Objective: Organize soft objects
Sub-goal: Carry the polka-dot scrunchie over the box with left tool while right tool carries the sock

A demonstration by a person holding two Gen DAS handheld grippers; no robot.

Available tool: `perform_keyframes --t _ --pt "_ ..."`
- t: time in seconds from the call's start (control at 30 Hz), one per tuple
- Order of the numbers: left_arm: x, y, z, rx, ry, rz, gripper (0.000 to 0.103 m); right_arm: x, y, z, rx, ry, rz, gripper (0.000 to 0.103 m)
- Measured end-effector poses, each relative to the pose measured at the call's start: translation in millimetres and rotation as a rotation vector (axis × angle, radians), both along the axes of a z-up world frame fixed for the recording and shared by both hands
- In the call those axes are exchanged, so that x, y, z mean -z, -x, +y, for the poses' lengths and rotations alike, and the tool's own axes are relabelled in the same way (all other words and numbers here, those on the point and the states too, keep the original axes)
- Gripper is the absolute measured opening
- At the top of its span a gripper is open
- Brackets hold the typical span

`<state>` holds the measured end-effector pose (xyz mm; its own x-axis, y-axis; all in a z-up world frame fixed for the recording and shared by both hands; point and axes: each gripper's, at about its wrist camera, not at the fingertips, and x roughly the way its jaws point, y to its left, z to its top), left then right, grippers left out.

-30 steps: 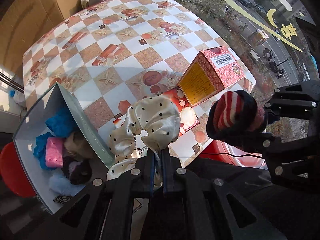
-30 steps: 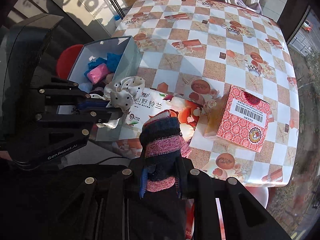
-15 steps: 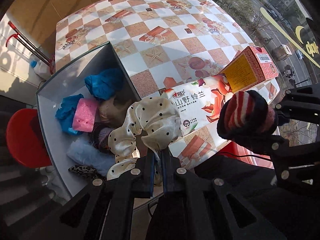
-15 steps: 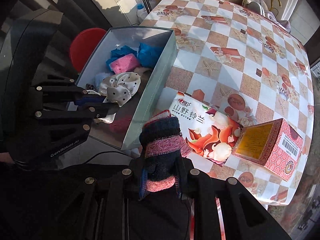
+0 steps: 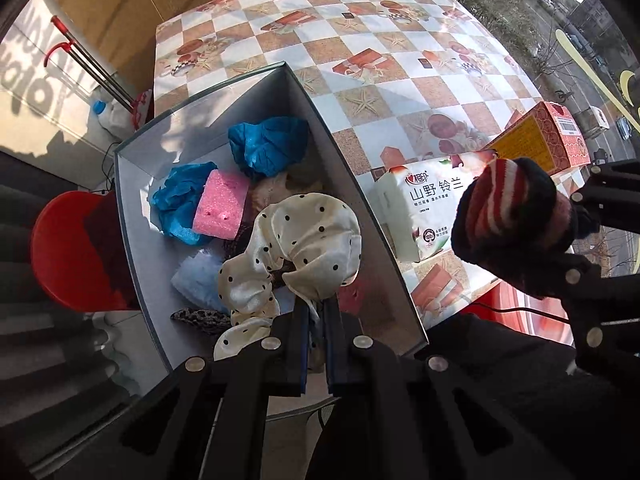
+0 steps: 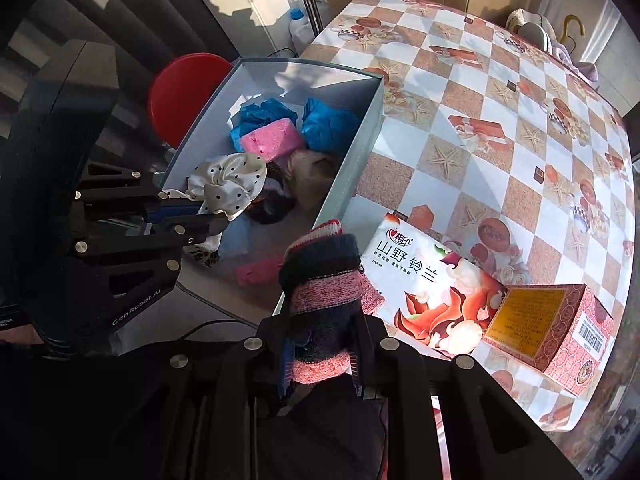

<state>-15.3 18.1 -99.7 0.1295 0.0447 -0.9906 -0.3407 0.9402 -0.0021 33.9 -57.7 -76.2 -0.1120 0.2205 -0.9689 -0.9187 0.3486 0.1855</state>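
Within the last second the left tool (image 5: 315,310) — clamped on the polka-dot scrunchie (image 5: 298,246) — was carried from above the worktop (image 5: 360,36) to over the grey box (image 5: 132,208), so release seems near; the right tool (image 6: 320,354) grips the striped sock (image 6: 322,280) — "GenRobot.AI" is read on the left tool

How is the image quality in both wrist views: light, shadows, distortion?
Left wrist view: hard sunlight, a shadow across the grey box interior, table edges bowed by fisheye, polka-dot scrunchie sharp. Right wrist view: bright glare on the tablecloth, dark vignetted corners, striped sock in focus.
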Motion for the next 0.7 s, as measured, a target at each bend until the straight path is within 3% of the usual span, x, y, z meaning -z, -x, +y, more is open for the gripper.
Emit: perform_keyframes --t 0.7 --pt "9.0 18.4 26.3 -0.095 -0.011 0.003 0.007 -3.4 15.1 48.0 -0.109 -0.033 -0.017 0.023"
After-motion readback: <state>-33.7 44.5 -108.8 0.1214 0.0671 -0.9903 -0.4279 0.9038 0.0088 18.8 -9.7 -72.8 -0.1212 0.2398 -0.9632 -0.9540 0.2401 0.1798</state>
